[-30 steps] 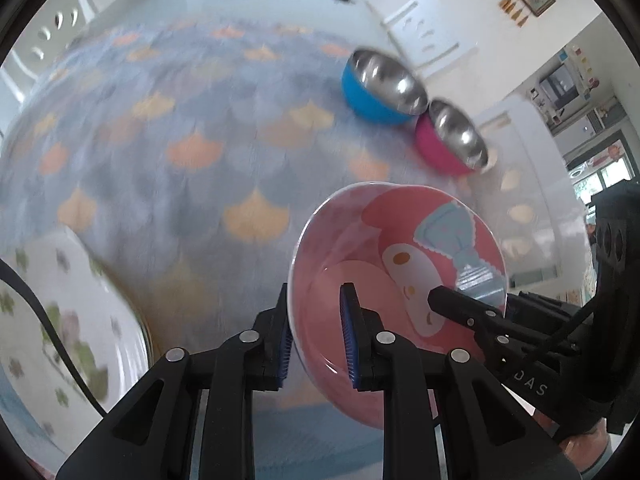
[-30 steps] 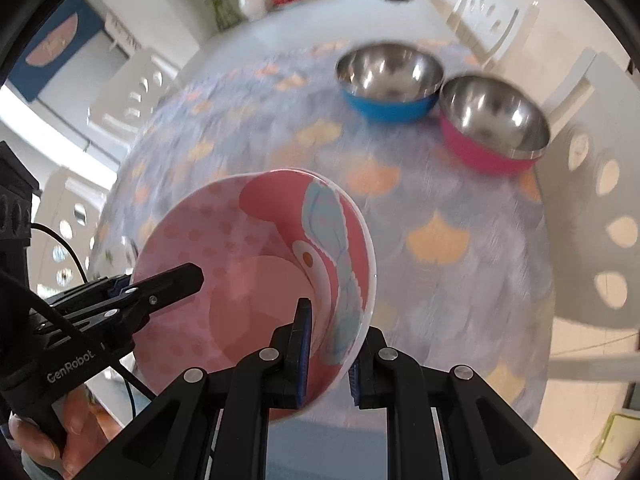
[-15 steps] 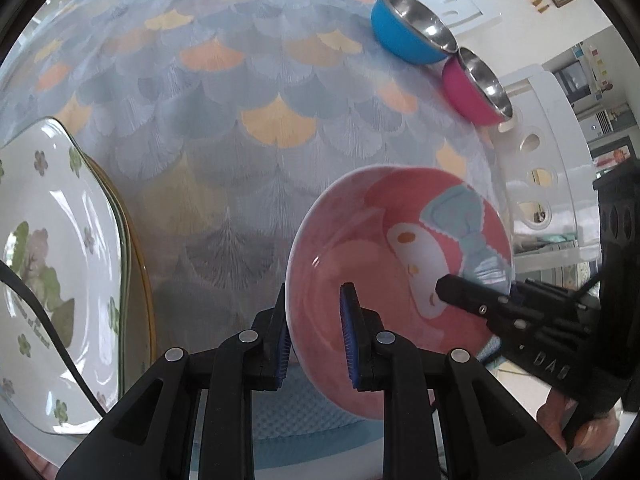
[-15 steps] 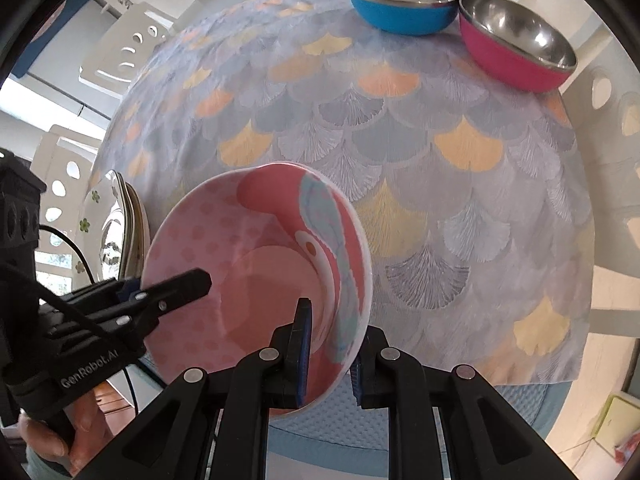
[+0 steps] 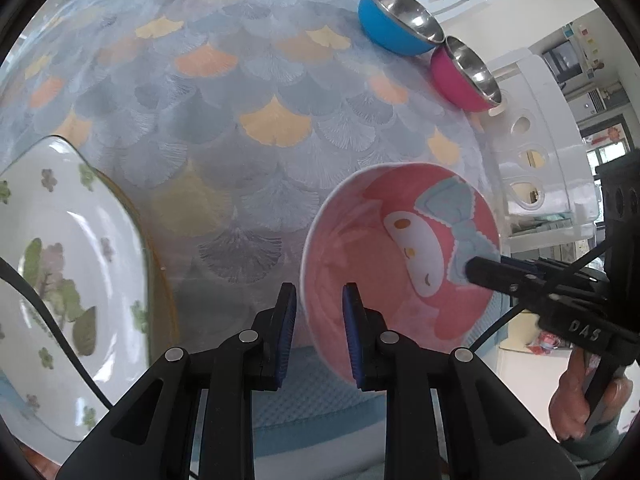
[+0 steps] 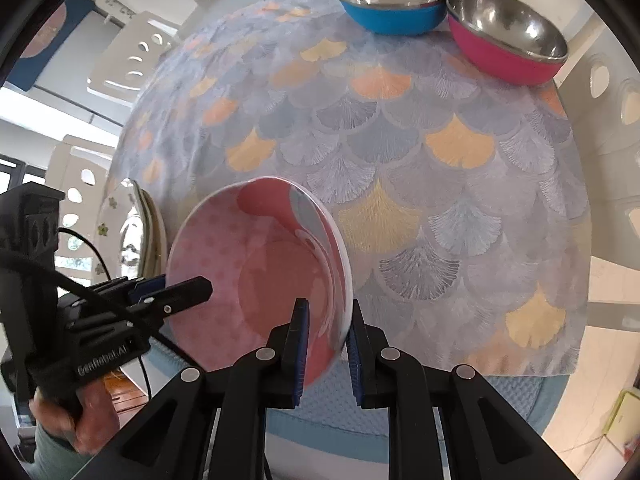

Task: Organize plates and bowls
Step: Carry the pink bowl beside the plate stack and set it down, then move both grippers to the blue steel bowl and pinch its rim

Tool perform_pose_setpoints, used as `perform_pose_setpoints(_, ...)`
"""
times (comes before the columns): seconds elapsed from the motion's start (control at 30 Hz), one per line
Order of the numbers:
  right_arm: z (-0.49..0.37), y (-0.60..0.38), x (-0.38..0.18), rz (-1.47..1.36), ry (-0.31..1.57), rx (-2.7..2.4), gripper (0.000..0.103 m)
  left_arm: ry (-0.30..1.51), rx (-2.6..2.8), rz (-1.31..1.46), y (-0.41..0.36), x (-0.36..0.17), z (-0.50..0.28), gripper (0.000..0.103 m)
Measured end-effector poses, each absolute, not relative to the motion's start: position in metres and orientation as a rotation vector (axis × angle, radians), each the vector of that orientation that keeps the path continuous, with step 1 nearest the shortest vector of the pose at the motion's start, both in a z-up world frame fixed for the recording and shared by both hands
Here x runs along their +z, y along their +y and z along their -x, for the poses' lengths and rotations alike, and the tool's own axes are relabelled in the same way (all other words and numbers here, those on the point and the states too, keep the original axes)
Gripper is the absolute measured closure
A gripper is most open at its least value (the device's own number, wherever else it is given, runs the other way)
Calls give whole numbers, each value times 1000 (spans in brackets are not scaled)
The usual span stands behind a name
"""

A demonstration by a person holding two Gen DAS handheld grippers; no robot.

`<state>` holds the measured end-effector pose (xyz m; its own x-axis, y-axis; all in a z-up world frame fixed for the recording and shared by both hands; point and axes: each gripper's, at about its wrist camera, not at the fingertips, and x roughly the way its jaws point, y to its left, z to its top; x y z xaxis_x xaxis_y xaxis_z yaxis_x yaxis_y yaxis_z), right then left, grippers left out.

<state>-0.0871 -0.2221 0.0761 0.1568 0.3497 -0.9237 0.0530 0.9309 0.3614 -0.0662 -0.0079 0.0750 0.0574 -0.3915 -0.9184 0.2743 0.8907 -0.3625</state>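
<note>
A pink cartoon bowl (image 5: 400, 256) is held tilted above the table's near edge, one gripper on each side of its rim. My left gripper (image 5: 318, 330) is shut on the bowl's left rim. My right gripper (image 6: 326, 344) is shut on the bowl's (image 6: 260, 272) right rim. A blue steel bowl (image 5: 396, 20) and a magenta steel bowl (image 5: 464, 72) stand side by side at the far right of the table; they also show in the right wrist view, blue (image 6: 392, 0) and magenta (image 6: 508, 40). A stack of floral plates (image 5: 68, 272) lies at the near left.
The table has a fan-pattern cloth (image 5: 248, 120). White chairs (image 5: 536, 152) stand around it, one beside the magenta bowl and others at the far left (image 6: 132, 64). A light blue mat (image 6: 332, 404) lies at the table's near edge.
Both grippers carried the pink bowl back toward the near edge of the table and lower. The plate stack has come fully into view at the left.
</note>
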Motion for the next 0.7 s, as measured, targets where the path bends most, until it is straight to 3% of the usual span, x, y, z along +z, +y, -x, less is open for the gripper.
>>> perform_pose_setpoints(0.2, 87, -252, 116, -409, 1292, 269, 87, 1266, -466, 51, -4, 123, 58, 82)
perform_pose_setpoints(0.27, 77, -266, 135, -412, 1222, 261, 87, 1212, -480, 66, -7, 140, 46, 69)
perform_pose_setpoints(0.37, 51, -285, 158, -399, 1125, 246, 84, 1127, -526, 91, -26, 161, 14, 69)
perform_pose_setpoints(0.47, 15, -303, 171, -372, 1066, 203, 68, 1111, -556, 113, -52, 165, -25, 69)
perform_pose_setpoints(0.5, 3, -309, 172, -370, 1053, 189, 54, 1114, -565, 130, -60, 163, -39, 69)
perform_pose_setpoints(0.53, -14, -316, 173, -380, 1036, 186, 49, 1125, -573, 149, -67, 161, -52, 69)
perform_pose_setpoints(0.7, -75, -334, 164, -355, 1043, 150, 49, 1194, -586, 215, -102, 134, -109, 69)
